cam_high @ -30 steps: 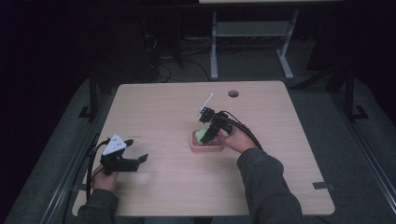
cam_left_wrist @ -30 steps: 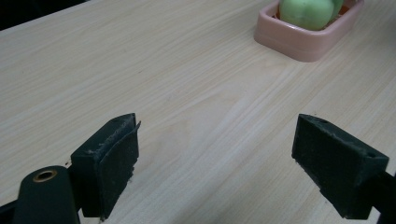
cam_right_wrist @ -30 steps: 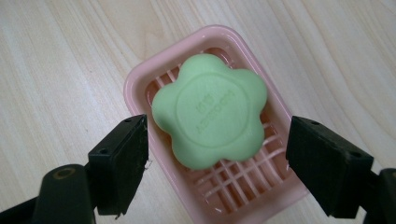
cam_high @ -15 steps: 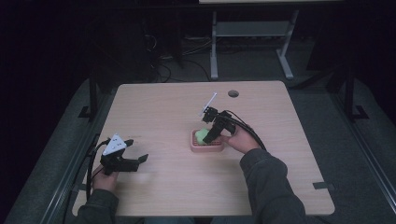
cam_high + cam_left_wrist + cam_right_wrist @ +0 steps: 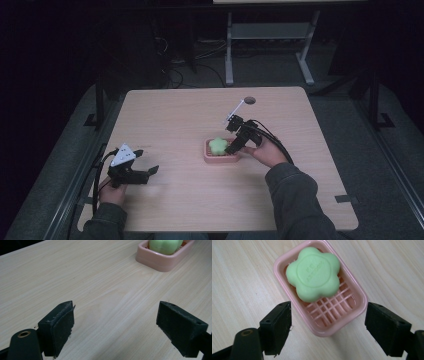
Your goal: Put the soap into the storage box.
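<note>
Soap [image 5: 314, 273] flower-shaped, green, in pink dish [image 5: 352, 315]; right gripper [image 5: 328, 328] fingers wide above dish; left gripper [image 5: 122, 327] fingers wide.

Green flower soap [image 5: 313, 273] flat in pink dish [image 5: 357, 293]

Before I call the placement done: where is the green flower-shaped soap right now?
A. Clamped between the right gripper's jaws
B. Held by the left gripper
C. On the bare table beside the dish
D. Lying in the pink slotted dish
D. The green soap lies in the pink dish, while the right gripper stands open with its jaws either side of the dish's near end and nothing between them touching the soap.
</note>
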